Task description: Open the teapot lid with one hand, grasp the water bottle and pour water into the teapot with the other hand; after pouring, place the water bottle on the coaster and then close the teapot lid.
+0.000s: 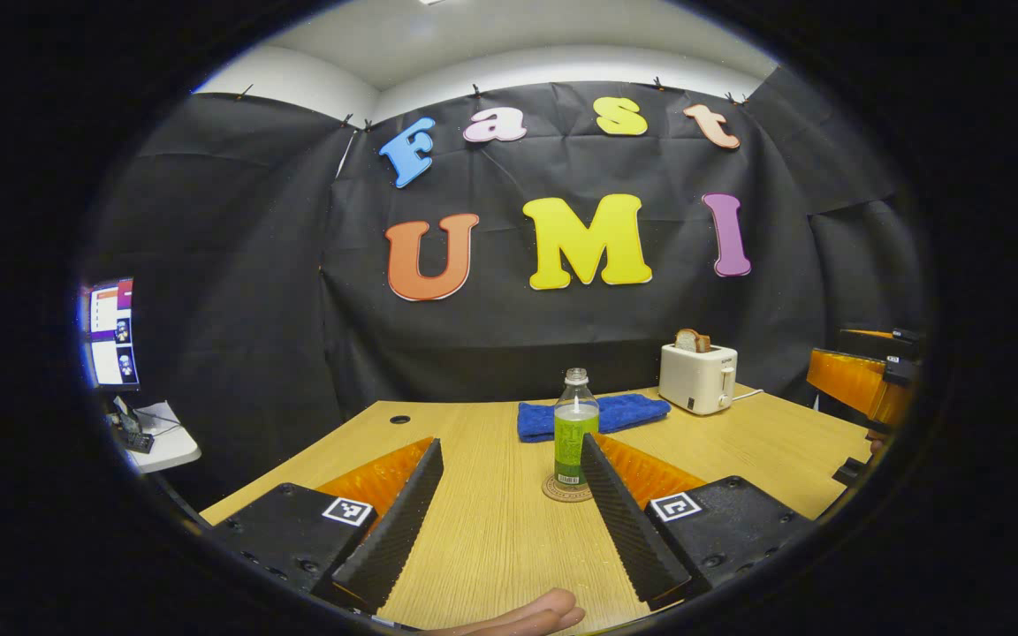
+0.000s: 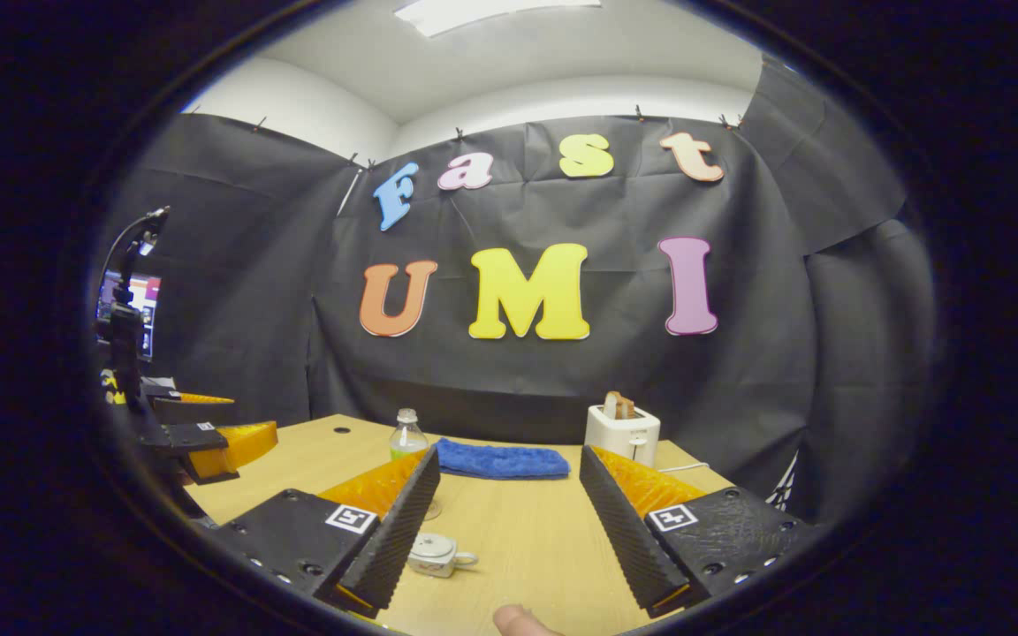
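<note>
Wooden table (image 1: 491,530), water bottle (image 1: 575,437) on coaster (image 1: 562,491) beyond left gripper's (image 1: 509,512) open jaws.

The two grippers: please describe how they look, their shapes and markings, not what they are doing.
Each gripper, left and right, has two long wedge-shaped fingers with ribbed inner faces, on black blocks. Each block carries a square black-and-white marker. The fingers' outer sides are ridged.

A clear water bottle (image 1: 575,431) with a green label stands on a brown coaster (image 1: 565,490). Far behind lies a blue towel (image 1: 593,415); right of it, a cream toaster (image 1: 697,377). The teapot (image 2: 435,554) is white, the table (image 1: 491,530) pale wood-grain.
</note>
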